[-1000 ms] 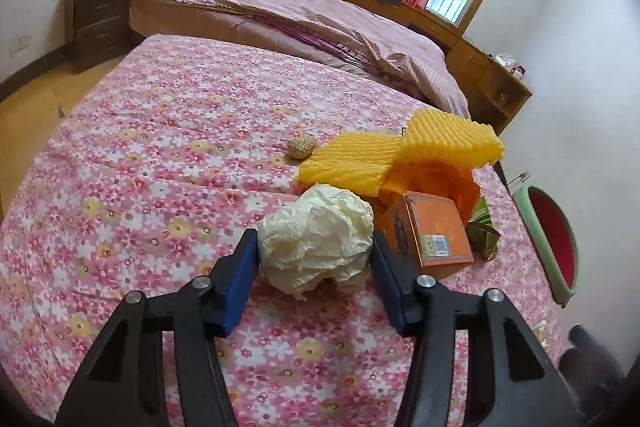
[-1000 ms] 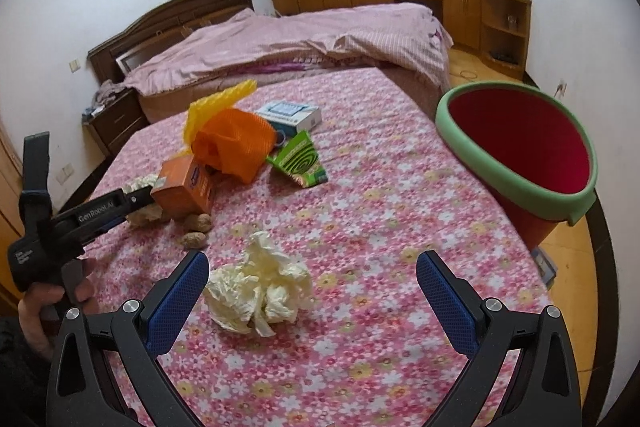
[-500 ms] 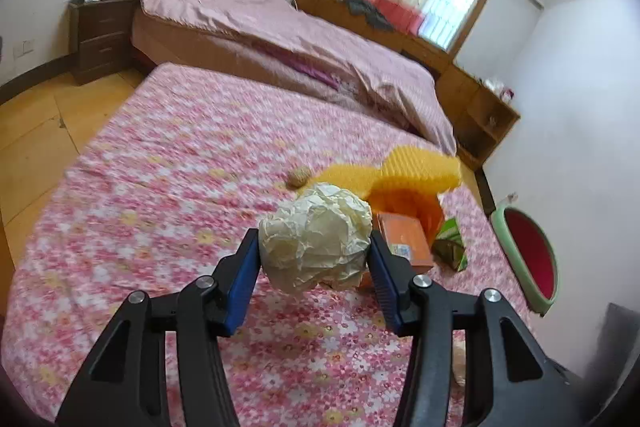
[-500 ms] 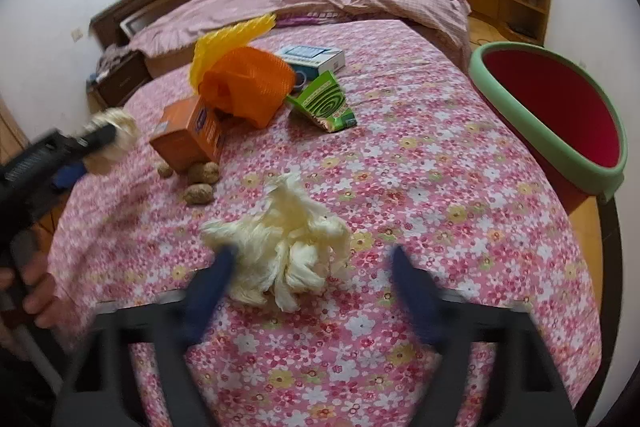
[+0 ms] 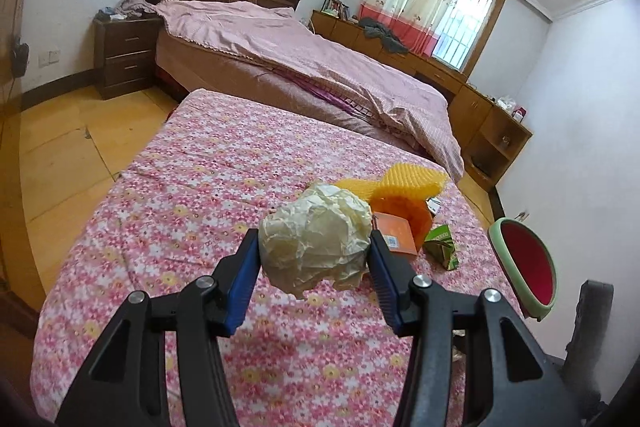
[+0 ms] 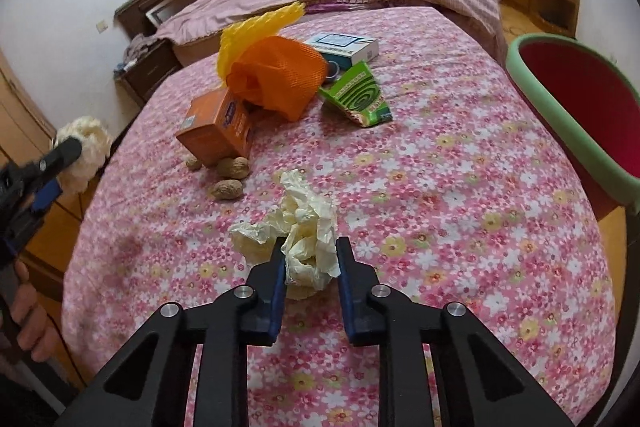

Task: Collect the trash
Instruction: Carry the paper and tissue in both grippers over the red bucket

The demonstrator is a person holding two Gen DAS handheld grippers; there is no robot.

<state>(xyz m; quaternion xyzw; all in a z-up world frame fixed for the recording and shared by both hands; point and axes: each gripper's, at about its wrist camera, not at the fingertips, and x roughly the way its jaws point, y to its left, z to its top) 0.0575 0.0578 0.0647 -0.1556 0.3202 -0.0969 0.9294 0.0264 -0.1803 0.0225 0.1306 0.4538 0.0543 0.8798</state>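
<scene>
Crumpled tissue: a loose cream wad (image 6: 298,227) lay on the flowered bedspread (image 6: 440,211), at the near end, its front part between the right gripper's blue pads.
Right gripper: the right gripper (image 6: 311,269) had just been closing, its jaws now narrow and pressed against the tissue's sides; the wad still rested on the bed.
Paper ball: a tight cream ball (image 5: 316,237) sat clamped between the left gripper's pads, lifted clear of the bedspread.
Left gripper: the left gripper (image 5: 314,255) stood about half open, filled by the ball; in the right wrist view it showed at the left edge, off the side of the bed, with a person's hand (image 6: 28,323) below it.
Other litter: an orange box (image 6: 218,127), three nut shells (image 6: 228,177) just beside it, orange and yellow foam netting (image 6: 276,75), a green packet (image 6: 358,95) and a white-and-blue box (image 6: 346,45) lay farther up the bed.
Bin: a red bin with a green rim (image 6: 576,99) stood just beside the bed's right edge.
</scene>
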